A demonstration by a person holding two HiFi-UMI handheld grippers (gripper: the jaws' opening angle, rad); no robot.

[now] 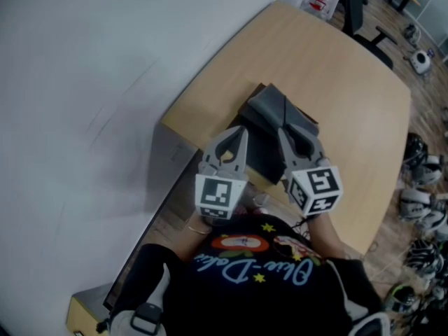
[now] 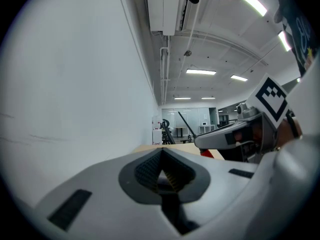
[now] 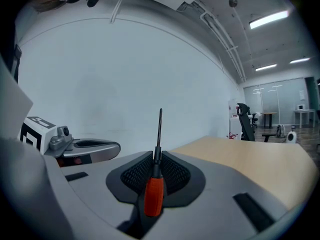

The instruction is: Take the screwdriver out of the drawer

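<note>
my right tongs [image 3: 156, 166] pinch the screwdriver [image 3: 153, 196] by its neck, shaft upright, held over the table [image 3: 260, 159]. left tongs [image 2: 162, 174] pressed together, empty. best to keep the pinch firm, no tilting, and lower it onto bare tabletop.

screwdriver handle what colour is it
The screwdriver has an orange-red handle; it shows best in the right gripper view.

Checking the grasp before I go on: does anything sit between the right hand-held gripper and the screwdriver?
Nothing visible does. The right hand-held gripper is shut directly on the screwdriver, gripping just above its orange handle, with the shaft pointing up.
</note>
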